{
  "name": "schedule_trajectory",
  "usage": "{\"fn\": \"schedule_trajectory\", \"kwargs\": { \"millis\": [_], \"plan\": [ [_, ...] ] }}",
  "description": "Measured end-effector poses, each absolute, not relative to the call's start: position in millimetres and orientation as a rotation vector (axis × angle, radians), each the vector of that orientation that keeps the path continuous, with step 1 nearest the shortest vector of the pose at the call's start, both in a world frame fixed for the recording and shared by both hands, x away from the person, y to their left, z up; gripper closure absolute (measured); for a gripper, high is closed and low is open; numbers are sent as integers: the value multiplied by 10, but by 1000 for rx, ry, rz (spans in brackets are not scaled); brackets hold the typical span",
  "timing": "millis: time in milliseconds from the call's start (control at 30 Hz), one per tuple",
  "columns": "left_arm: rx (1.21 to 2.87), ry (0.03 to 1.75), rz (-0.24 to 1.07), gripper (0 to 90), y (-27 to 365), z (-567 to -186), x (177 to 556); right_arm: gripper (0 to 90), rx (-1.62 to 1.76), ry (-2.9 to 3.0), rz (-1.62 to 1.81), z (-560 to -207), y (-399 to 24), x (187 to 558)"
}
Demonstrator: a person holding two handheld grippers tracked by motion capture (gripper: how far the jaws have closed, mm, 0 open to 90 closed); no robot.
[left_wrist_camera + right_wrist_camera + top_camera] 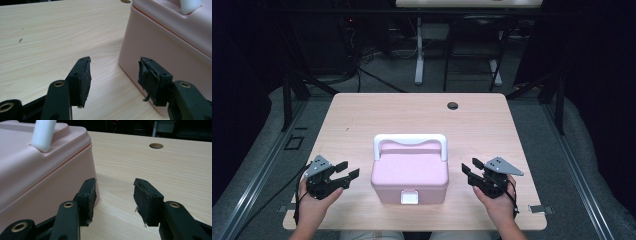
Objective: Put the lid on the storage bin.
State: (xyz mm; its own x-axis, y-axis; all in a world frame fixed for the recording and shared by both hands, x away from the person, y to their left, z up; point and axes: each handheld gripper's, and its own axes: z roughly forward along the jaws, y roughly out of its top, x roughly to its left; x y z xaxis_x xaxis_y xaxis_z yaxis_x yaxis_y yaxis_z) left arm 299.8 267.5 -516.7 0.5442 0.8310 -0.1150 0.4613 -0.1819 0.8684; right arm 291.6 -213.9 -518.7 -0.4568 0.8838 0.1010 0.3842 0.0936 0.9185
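A pink lidded box (pixel 409 172) with a white handle (pixel 410 140) and a white front latch (pixel 409 197) stands closed near the front middle of the table (pixel 362 120). My left gripper (pixel 351 169) rests to its left, jaws open and empty. In the left gripper view the gripper (pixel 113 72) points past the box's side wall (pixel 170 42) without touching it. My right gripper (pixel 469 165) sits to the box's right, also open with nothing between its pads. In the right gripper view the gripper (pixel 115 192) has the box (pixel 37 165) and its handle (pixel 43 135) close on the left.
A round cable hole (pixel 453 105) lies near the table's far edge, also seen as the hole (pixel 156 145) in the right gripper view. Bare wood stretches behind and beside the box. Dark frames and desk legs stand beyond the table.
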Motion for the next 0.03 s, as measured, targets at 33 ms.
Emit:
{"fn": "schedule_trajectory", "kwargs": {
  "millis": [33],
  "plan": [
    [1822,1066,483,427,2675,-5167,2998,518,1244,1892,1345,-5190,-2148,2920]
  ]
}}
